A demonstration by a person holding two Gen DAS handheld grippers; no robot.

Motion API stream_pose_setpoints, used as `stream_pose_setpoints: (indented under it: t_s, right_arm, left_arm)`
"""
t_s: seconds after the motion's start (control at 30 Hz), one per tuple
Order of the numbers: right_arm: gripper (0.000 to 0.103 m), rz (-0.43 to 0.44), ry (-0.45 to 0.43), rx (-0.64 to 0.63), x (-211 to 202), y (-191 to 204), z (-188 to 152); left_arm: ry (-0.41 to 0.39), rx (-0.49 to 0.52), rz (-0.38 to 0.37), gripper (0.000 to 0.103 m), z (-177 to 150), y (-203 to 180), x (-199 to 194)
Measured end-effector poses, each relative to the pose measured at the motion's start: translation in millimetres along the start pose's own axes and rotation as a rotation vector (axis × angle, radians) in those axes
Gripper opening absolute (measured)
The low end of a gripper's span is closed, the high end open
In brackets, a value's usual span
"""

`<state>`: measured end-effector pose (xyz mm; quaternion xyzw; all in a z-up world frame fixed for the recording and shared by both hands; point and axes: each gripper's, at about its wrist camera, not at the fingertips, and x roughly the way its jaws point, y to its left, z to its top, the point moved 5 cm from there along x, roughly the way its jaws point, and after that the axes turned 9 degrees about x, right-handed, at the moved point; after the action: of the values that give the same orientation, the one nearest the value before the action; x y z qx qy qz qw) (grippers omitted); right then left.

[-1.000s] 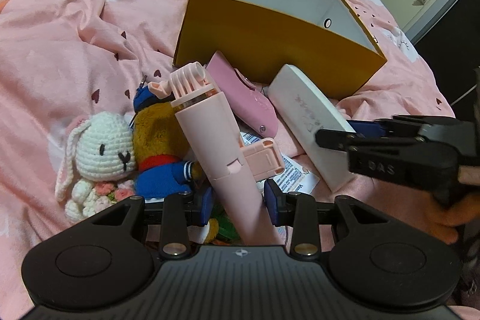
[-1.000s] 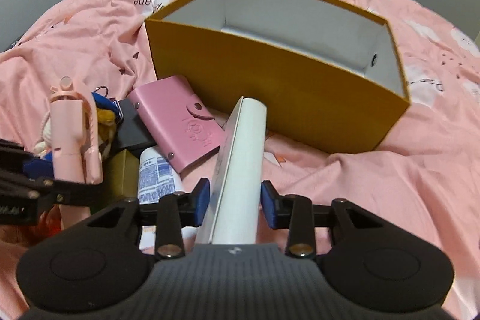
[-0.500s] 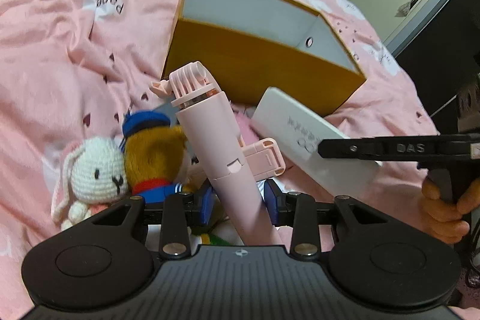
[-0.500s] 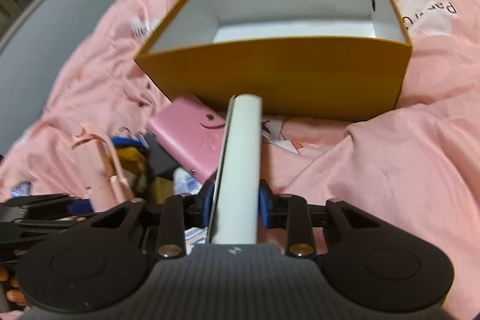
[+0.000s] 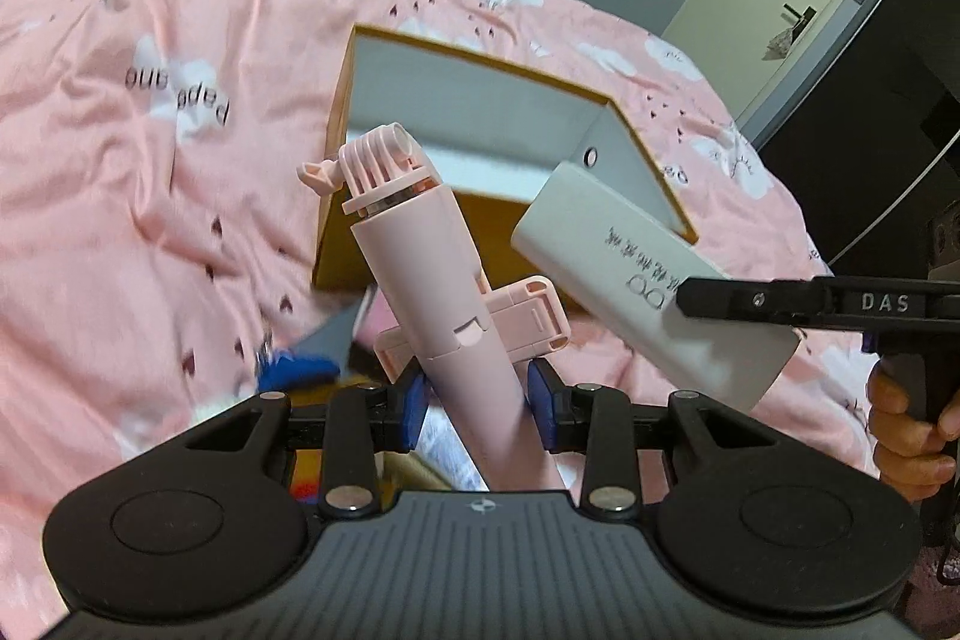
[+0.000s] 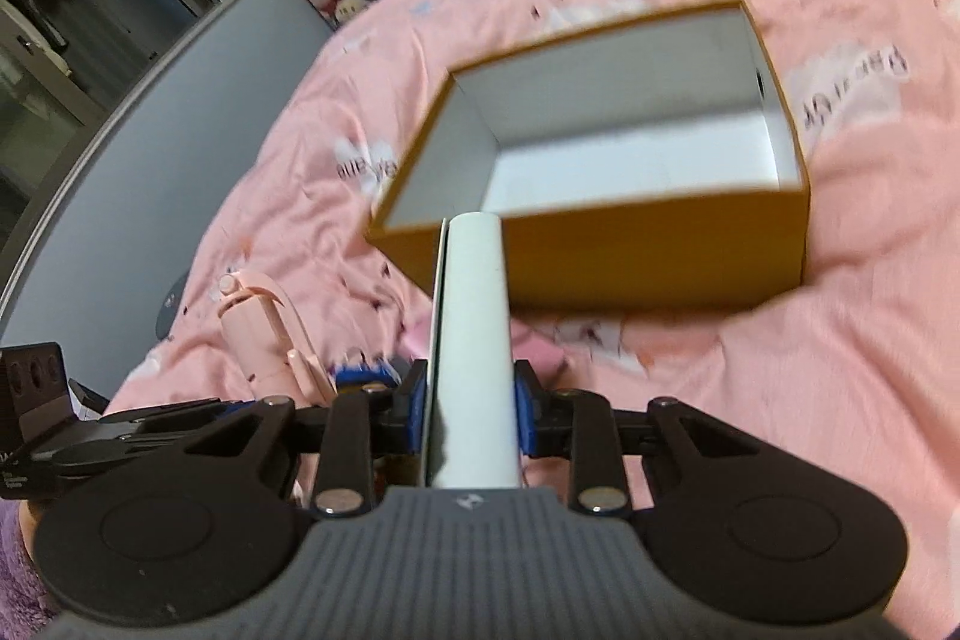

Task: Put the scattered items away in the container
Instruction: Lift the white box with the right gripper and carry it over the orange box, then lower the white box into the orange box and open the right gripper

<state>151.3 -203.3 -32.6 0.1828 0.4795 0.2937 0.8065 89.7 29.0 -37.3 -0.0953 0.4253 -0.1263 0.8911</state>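
Above the pink bed [image 5: 150,220], the left tool [image 5: 478,394] is clamped on a pink selfie stick [image 5: 432,280] and the right tool [image 6: 471,409] on a white box [image 6: 477,340], both near the open yellow container [image 6: 660,244].

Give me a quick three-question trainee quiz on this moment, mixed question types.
1. True or false: the left gripper is shut on the pink stick.
2. What does the right gripper hold? A) plush toy B) white case C) pink wallet
3. Fill in: the floor of the box looks ____ of items.

Key: 1 true; 2 B; 3 bare
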Motion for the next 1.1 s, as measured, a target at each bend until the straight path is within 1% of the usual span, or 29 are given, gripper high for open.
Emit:
stream_pose_setpoints:
  t_s: [0.17,0.27,0.37,0.47,0.53,0.67,0.83,0.97,1.1]
  right_arm:
    - [0.031,0.029,-0.070,-0.057,-12.0,19.4,29.0]
    - [0.031,0.030,-0.106,-0.080,-9.9,31.3,53.1]
    - [0.031,0.008,-0.122,-0.097,4.4,39.3,79.2]
    - [0.031,-0.050,-0.126,-0.123,28.7,42.6,100.4]
    - [0.031,-0.081,-0.112,-0.120,48.0,40.9,110.8]
    - [0.031,-0.102,-0.066,-0.069,88.7,29.5,127.7]
    - [0.031,-0.136,-0.004,-0.014,139.6,16.0,136.8]
    - [0.031,-0.126,0.050,0.059,175.4,9.5,146.1]
    - [0.031,-0.114,0.069,0.117,200.2,8.6,152.5]
  left_arm:
    - [-0.039,0.040,0.035,0.041,26.0,5.9,-8.8]
    - [-0.058,0.056,0.058,0.041,43.4,12.6,-12.1]
    - [-0.070,0.062,0.080,0.041,58.0,20.9,-11.6]
    - [-0.066,0.060,0.082,0.041,70.1,30.9,-6.1]
    - [-0.058,0.057,0.078,0.041,77.2,37.3,-0.2]
    - [-0.035,0.071,0.075,0.041,90.0,46.8,16.2]
    - [-0.025,0.079,0.054,0.041,102.7,56.4,32.2]
    - [-0.027,0.087,0.045,0.041,109.6,61.6,38.2]
    - [-0.028,0.075,0.038,0.041,114.3,68.4,42.4]
